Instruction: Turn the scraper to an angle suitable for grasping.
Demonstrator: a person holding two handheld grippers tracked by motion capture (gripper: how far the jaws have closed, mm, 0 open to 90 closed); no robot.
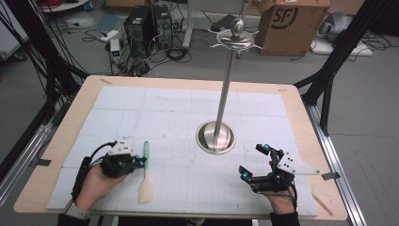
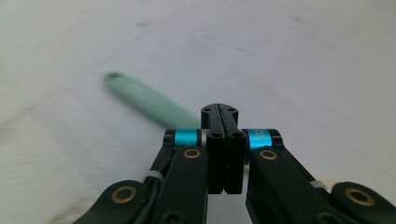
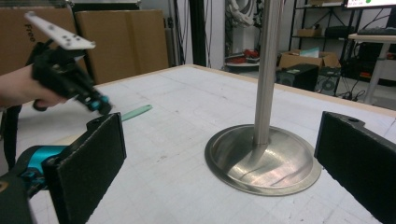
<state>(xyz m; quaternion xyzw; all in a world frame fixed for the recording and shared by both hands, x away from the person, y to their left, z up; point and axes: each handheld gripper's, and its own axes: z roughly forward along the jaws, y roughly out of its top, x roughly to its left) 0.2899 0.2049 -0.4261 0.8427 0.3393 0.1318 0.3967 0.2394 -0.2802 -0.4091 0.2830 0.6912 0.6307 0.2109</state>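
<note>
A spatula [image 1: 146, 175] with a mint-green handle and a cream blade lies flat on the white mat, at the front left. My left gripper [image 1: 141, 161] hovers just over its handle, jaws pressed together with nothing between them. In the left gripper view the shut gripper [image 2: 219, 111] covers the middle of the spatula [image 2: 144, 95], whose handle runs off to the upper left. My right gripper [image 1: 254, 161] rests at the front right, jaws wide apart and empty. The right gripper view shows the open gripper [image 3: 219, 154] facing the stand, with the left gripper [image 3: 99, 105] above the spatula [image 3: 136, 112] farther off.
A tall steel stand [image 1: 226, 84] rises from a round base [image 1: 207, 141] in the middle of the mat; its pole [image 3: 268, 70] stands close ahead of the right gripper. Hooks ring its top. Beyond the wooden table edge [image 1: 188, 82] sit a cardboard box [image 1: 291, 23] and computer cases [image 1: 146, 23].
</note>
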